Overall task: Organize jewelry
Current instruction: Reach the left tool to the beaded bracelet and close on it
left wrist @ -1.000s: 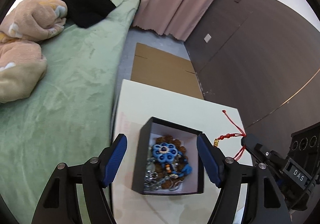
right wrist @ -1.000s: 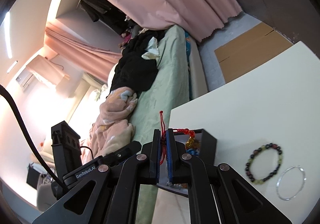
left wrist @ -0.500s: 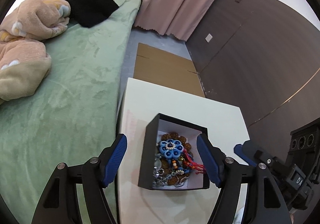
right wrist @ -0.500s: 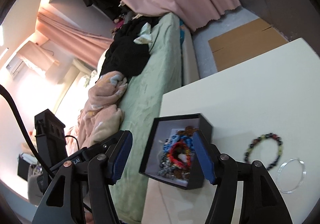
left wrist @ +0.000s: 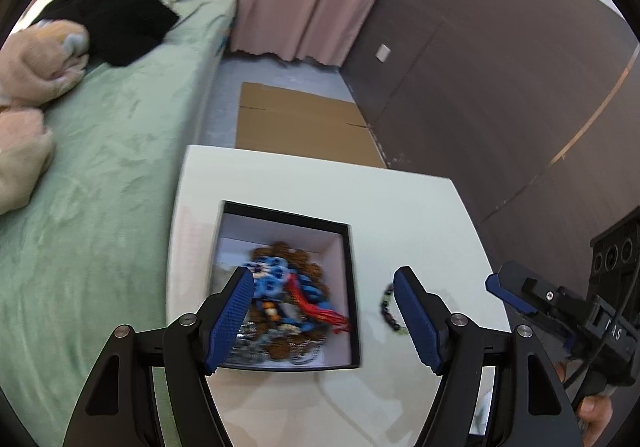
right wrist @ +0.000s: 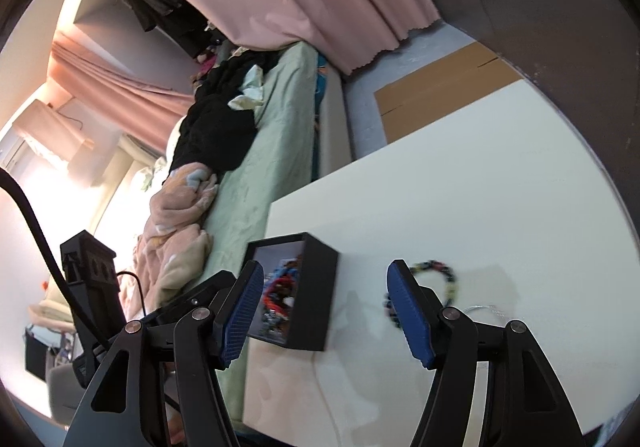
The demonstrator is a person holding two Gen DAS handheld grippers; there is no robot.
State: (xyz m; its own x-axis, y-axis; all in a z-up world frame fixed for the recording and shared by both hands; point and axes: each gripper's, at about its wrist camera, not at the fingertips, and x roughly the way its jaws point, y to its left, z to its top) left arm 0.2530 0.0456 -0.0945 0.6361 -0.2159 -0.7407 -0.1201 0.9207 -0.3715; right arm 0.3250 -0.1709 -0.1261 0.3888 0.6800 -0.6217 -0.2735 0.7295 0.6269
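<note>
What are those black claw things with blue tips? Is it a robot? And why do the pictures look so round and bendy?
It is no robot. A person holds a hand tool in each hand, and each tool ends in a gripper with two blue-padded fingers. A small wide-eyed camera rides on each tool and looks along the fingers, which bends the picture round.

One picture comes from the left gripper, the other from the right gripper. Both are open and hold nothing.

On the white table stands a black box full of jewelry, with a red tassel piece on top. Beside the box lies a dark bead bracelet, and next to that a thin clear ring. Behind the table is a green bed.
</note>
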